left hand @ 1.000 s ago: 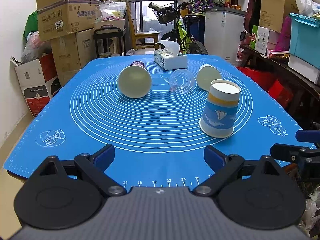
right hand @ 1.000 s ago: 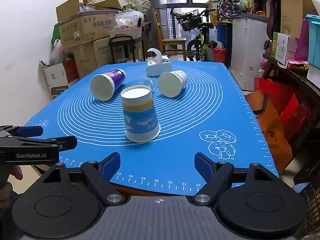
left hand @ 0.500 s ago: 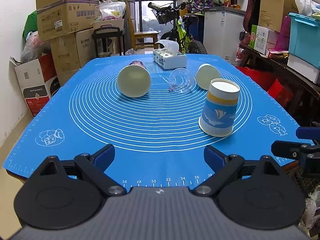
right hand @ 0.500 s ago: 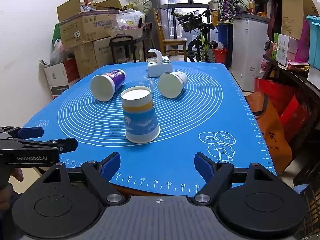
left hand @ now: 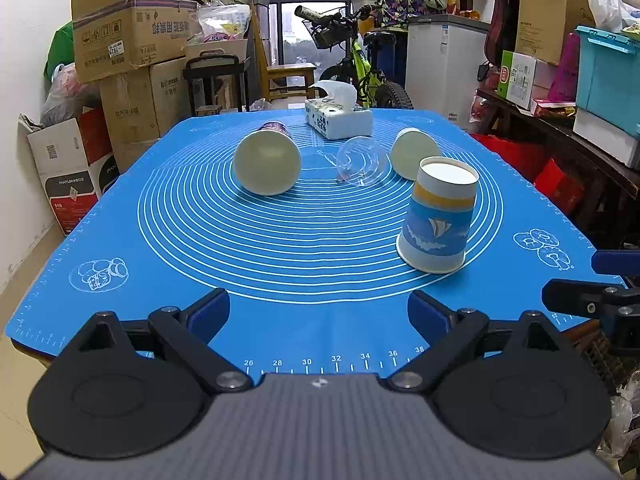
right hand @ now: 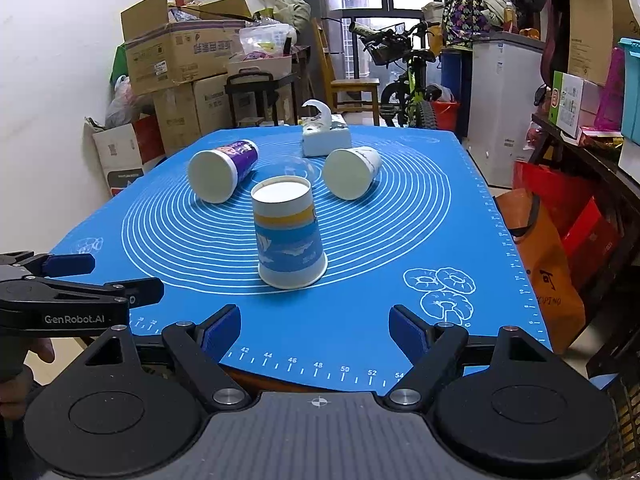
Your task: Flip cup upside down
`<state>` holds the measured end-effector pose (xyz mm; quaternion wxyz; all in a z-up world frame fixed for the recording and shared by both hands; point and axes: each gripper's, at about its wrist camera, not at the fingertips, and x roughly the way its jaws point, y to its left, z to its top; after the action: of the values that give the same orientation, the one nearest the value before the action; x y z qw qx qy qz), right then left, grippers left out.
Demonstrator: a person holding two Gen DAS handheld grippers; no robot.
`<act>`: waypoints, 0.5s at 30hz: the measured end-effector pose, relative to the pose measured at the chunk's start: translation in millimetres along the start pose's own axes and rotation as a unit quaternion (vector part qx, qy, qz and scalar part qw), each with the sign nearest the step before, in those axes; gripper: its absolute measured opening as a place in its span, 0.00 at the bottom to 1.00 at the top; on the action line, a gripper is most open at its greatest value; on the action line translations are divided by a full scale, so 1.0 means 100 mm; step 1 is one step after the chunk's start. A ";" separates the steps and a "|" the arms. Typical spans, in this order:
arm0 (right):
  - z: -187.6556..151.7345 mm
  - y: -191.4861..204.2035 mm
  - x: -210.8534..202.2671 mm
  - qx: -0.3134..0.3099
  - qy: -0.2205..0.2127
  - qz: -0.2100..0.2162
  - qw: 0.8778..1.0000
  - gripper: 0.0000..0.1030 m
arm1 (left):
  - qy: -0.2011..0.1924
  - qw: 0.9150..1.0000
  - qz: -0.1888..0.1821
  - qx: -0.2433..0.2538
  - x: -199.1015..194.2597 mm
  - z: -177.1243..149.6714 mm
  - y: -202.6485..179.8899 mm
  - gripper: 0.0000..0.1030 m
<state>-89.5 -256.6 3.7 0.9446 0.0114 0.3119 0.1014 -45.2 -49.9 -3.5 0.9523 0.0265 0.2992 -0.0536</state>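
Left gripper (left hand: 318, 314): fingers spread wide, holding nothing, hovering over the near edge of the mat; it also shows from the side at the left of the right wrist view (right hand: 92, 280).
Right gripper (right hand: 315, 326): fingers spread wide, holding nothing, just short of the near mat edge; in the left wrist view its side shows at the far right (left hand: 592, 280).
Blue mat (left hand: 280, 272): covers the table, printed with white rings and a ruler along the near edge.
Sailboat cup (right hand: 288, 236): the task's cup, standing mouth down on the mat with its white base up, blue with a yellow band; it is near the middle front of the right gripper's view and right of centre in the left wrist view (left hand: 440, 216), apart from both grippers.
Clear cup (left hand: 362, 162): lying on its side just beyond the sailboat cup, between the 2 paper cups.
Purple cup (right hand: 222, 170): lying on its side at the left, base toward the cameras.
White cup (right hand: 352, 172): lying on its side at the right, base toward the cameras.
Tissue box (left hand: 338, 120): at the far end of the mat, a tissue sticking up.
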 end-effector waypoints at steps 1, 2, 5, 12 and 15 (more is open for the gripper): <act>0.00 0.01 0.00 -0.001 0.000 0.001 1.000 0.81 | 0.000 1.000 -0.001 0.000 0.00 0.00 0.00 0.92; 0.00 0.01 -0.01 -0.002 0.000 0.001 1.000 0.81 | 0.000 1.000 -0.002 0.000 0.00 0.00 0.00 0.92; 0.01 0.01 -0.02 -0.003 0.000 0.002 1.000 0.81 | 0.000 1.000 -0.001 0.000 -0.01 0.00 0.00 0.92; 0.01 0.02 -0.01 -0.006 0.003 0.002 1.000 0.81 | 0.001 1.000 -0.002 0.002 -0.01 0.00 0.00 0.92; 0.01 0.02 0.00 -0.006 0.005 0.002 1.000 0.81 | 0.000 1.000 -0.002 0.002 -0.01 0.00 0.00 0.92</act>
<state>-89.2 -254.9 5.0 0.9431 0.0054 0.3156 0.1050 -46.4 -49.9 -2.9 0.9520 0.0280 0.2995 -0.0559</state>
